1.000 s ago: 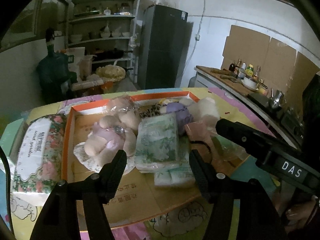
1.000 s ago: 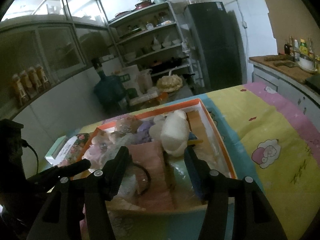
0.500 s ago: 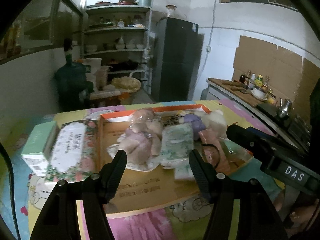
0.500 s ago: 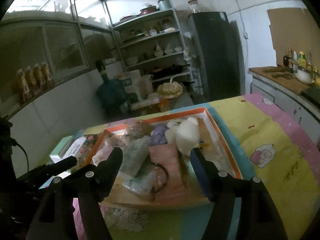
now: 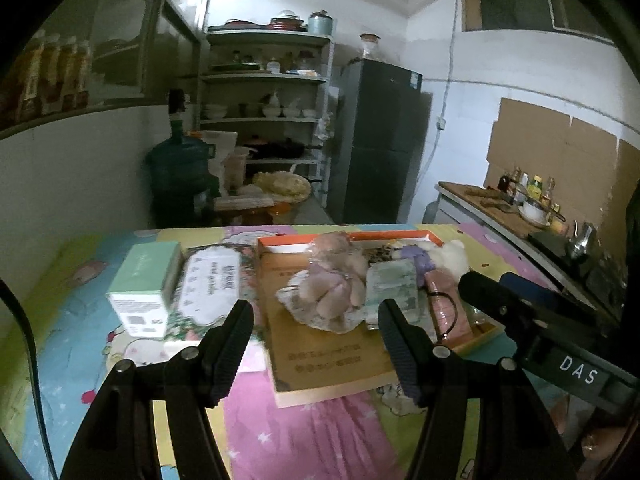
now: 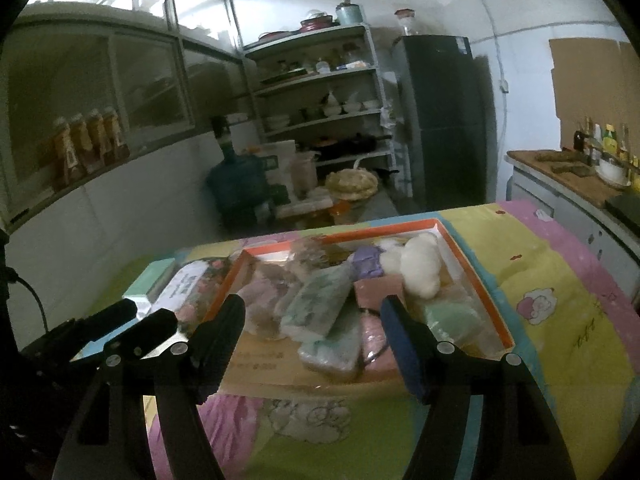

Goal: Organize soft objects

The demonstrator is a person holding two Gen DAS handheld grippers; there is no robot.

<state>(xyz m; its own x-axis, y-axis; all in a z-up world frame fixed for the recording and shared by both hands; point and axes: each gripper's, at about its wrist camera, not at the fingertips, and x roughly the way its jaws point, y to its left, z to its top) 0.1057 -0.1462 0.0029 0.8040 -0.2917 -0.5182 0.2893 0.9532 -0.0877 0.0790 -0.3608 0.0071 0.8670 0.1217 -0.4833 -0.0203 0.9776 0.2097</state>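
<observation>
An orange-rimmed cardboard box [image 5: 328, 360] [image 6: 486, 292] lies on the table, holding a bagged pale plush toy [image 5: 332, 292], a green tissue pack [image 5: 394, 286] [image 6: 316, 306], a purple toy [image 6: 366, 262], a white plush [image 6: 420, 268] and a pink pouch [image 5: 444, 304]. My left gripper [image 5: 314, 320] hovers open in front of the box, with nothing between its fingers. My right gripper [image 6: 312, 316] is open too, back from the box's near edge and empty; in the left wrist view it shows at the right [image 5: 504, 300].
A floral tissue pack [image 5: 210, 286] and a mint-green carton [image 5: 146, 276] lie left of the box on a cartoon-print tablecloth [image 6: 560, 300]. Behind the table stand a water jug [image 5: 180, 176], shelves [image 5: 266, 120] and a dark fridge [image 5: 380, 140]. A counter with bottles [image 5: 528, 200] runs along the right.
Both grippers have drawn back and risen from the box, so its contents look smaller and farther. The right gripper's jaws widened. The left view swung left, bringing the green carton into sight.
</observation>
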